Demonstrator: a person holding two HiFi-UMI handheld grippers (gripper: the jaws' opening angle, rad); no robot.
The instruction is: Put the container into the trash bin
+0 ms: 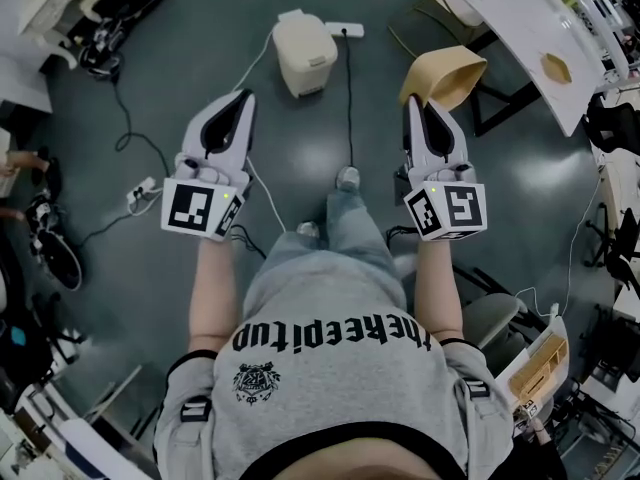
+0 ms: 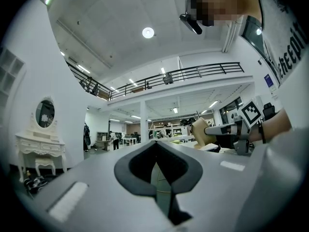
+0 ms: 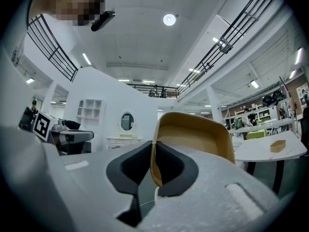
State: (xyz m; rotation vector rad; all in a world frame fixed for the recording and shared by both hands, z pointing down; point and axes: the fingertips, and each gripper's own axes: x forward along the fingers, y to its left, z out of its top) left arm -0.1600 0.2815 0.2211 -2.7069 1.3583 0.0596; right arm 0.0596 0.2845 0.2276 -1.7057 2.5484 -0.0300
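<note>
container: tan thin-walled moulded container (image 3: 193,139), rim pinched between the right gripper (image 3: 153,153) fingers, body beyond the tips.
handling: likely light, flexible, crushable; a rim hold suits it.
left gripper (image 2: 155,151): fingers pressed together, empty.
bin: cream lidded plastic trash bin (image 1: 304,54), ahead of both fingertips.

The container (image 1: 445,76) is a light brown box with round corners and an open top, and there is nothing inside it. It is up in the air on the right side, tipped over so its open side faces away, and one thin wall is pinched between the jaws of the right gripper (image 1: 415,106). The trash bin (image 1: 305,56) is cream-white with round corners, and it stands on the dark floor (image 1: 180,78) far ahead, to the left of the container and not touching it.
</note>
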